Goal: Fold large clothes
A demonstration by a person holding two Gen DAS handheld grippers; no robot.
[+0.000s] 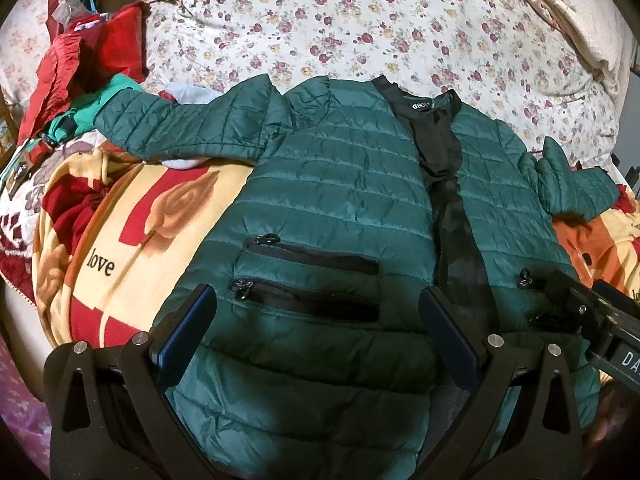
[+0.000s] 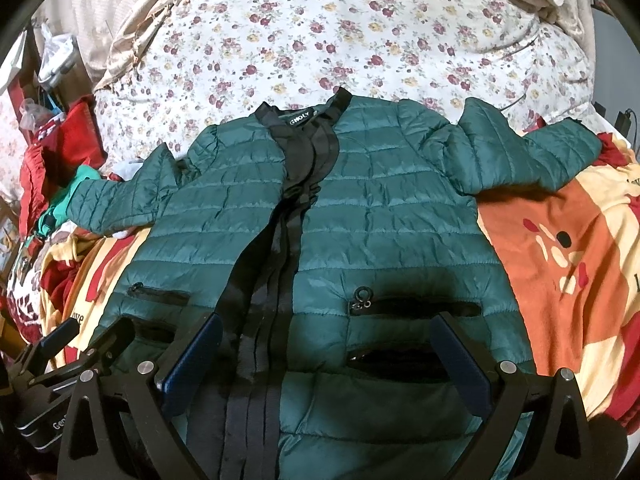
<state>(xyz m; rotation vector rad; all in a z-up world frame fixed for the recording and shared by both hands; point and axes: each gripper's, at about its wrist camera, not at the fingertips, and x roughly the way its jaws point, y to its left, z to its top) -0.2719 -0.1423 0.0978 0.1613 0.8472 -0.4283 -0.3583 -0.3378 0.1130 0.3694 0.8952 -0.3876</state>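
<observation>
Soft indoor light, strong fisheye warping

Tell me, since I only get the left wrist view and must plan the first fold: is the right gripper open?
Observer: Yes. The right gripper is open over the green jacket, near its hem, holding nothing.
Operator: Where does the sleeve on that side end?
Observer: The right-side sleeve stretches out sideways, and its cuff lies near where the patterned blanket meets the floral sheet.
Operator: Any pockets there?
Observer: Two black zip pockets, one above the other, lie ahead of that gripper.
</observation>
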